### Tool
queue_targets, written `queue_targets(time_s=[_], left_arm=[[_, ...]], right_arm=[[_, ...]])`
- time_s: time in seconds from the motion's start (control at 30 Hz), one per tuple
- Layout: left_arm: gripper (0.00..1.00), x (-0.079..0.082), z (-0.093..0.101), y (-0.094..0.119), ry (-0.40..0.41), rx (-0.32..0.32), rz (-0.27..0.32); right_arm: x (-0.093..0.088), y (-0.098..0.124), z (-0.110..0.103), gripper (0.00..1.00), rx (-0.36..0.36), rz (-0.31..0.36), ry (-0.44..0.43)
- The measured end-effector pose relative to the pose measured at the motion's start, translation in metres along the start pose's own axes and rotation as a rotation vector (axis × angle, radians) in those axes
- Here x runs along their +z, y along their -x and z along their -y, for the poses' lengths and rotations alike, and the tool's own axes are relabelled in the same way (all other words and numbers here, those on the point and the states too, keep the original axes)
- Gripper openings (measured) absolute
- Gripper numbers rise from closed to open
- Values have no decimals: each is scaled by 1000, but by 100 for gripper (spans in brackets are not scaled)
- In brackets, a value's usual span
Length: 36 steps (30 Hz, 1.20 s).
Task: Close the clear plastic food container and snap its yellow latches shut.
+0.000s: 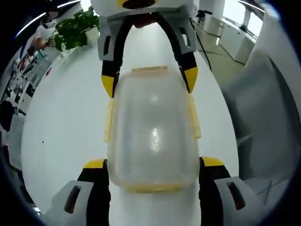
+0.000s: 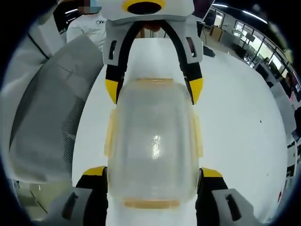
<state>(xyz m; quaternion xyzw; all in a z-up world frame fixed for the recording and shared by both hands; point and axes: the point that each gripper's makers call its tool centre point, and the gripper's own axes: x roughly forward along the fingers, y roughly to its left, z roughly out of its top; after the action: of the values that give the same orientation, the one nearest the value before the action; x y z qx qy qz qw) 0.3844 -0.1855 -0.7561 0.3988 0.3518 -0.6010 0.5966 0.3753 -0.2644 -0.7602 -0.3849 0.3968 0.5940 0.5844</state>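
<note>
The clear plastic food container with yellow latches [image 1: 153, 132] sits lid-down on the white counter [image 1: 61, 141], between my two grippers. My left gripper [image 1: 153, 165] and right gripper [image 2: 153, 169] straddle its ends, fingers spread wide. Lid looks seated; latches seem flat, though I can't confirm they're snapped.

No legible text, seemingly.
</note>
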Motion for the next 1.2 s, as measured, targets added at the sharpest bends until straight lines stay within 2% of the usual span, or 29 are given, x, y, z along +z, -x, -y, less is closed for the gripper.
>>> queue_targets(time_s=[0.13, 0.6, 0.73, 0.93, 1.2], left_arm=[[76, -16, 4, 8, 7, 2, -2], [76, -88, 15, 42, 32, 12, -29], [76, -104, 15, 50, 27, 10, -40], [76, -107, 12, 51, 31, 4, -32], [76, -114, -12, 51, 15, -9, -50]], right_arm=[[16, -7, -2, 77, 4, 5, 6], [91, -39, -8, 77, 20, -10, 41], [105, -46, -7, 77, 19, -16, 40], [109, -48, -3, 77, 25, -34, 41], [112, -49, 18, 78, 19, -36, 24]])
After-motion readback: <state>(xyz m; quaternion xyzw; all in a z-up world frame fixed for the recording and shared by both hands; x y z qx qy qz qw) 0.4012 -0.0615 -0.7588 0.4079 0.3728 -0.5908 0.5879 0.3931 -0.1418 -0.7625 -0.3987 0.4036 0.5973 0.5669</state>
